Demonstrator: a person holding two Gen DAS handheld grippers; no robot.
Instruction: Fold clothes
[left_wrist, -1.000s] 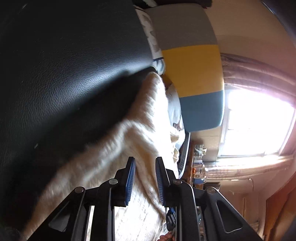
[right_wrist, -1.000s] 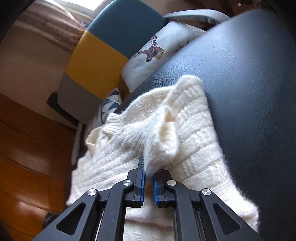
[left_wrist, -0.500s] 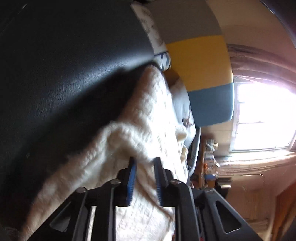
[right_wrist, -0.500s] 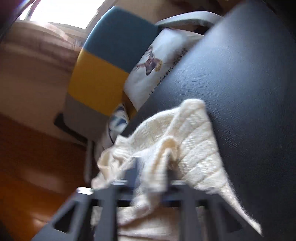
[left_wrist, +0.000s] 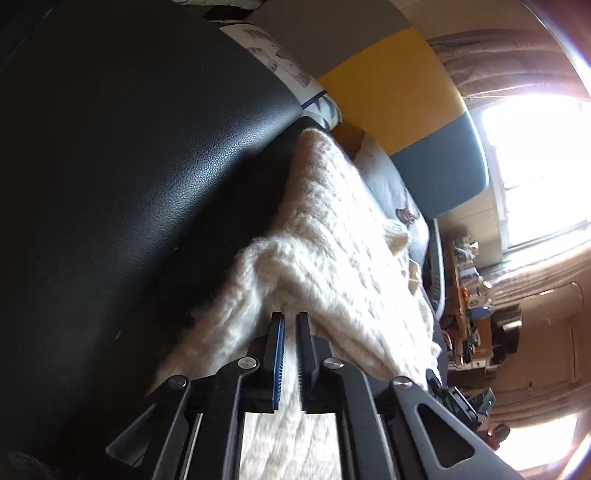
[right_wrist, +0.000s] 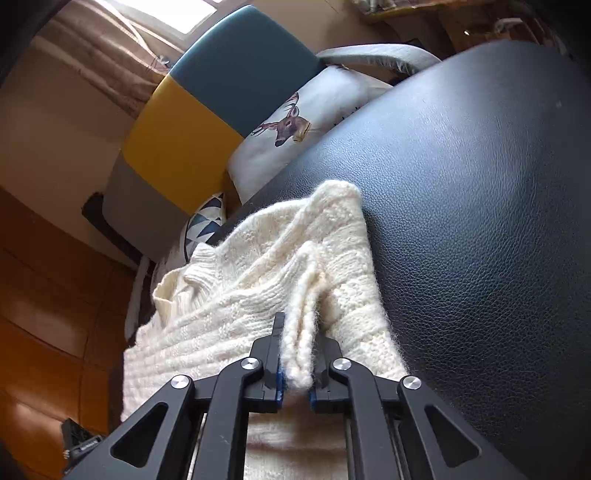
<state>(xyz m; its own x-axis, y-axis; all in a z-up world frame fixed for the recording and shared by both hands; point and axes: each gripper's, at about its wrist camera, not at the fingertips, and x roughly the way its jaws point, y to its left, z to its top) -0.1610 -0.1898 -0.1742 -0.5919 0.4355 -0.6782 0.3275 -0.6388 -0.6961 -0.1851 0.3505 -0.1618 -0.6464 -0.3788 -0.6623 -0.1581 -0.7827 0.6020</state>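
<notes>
Left wrist view: my left gripper (left_wrist: 290, 325) has its black jaws, lined with blue ribbed pads, pinched on a fold of the cream sweater (left_wrist: 332, 236); the knit is thick, cabled and fuzzy at the edges, and it lies draped over the black pebbled-leather surface (left_wrist: 147, 155), rising in a ridge at my fingers. Right wrist view: my right gripper (right_wrist: 295, 354) is clamped on a bunched, ribbed edge of the sweater (right_wrist: 258, 280); its ribbed collar shows further left; the leather surface (right_wrist: 480, 221) curves away to the right. Beyond it, a white cushion (right_wrist: 314, 125) bears a printed stag's head; small dark writing beside the stag is too small to read; behind stands a padded chair back (right_wrist: 192, 125) in grey, yellow and teal bands.
</notes>
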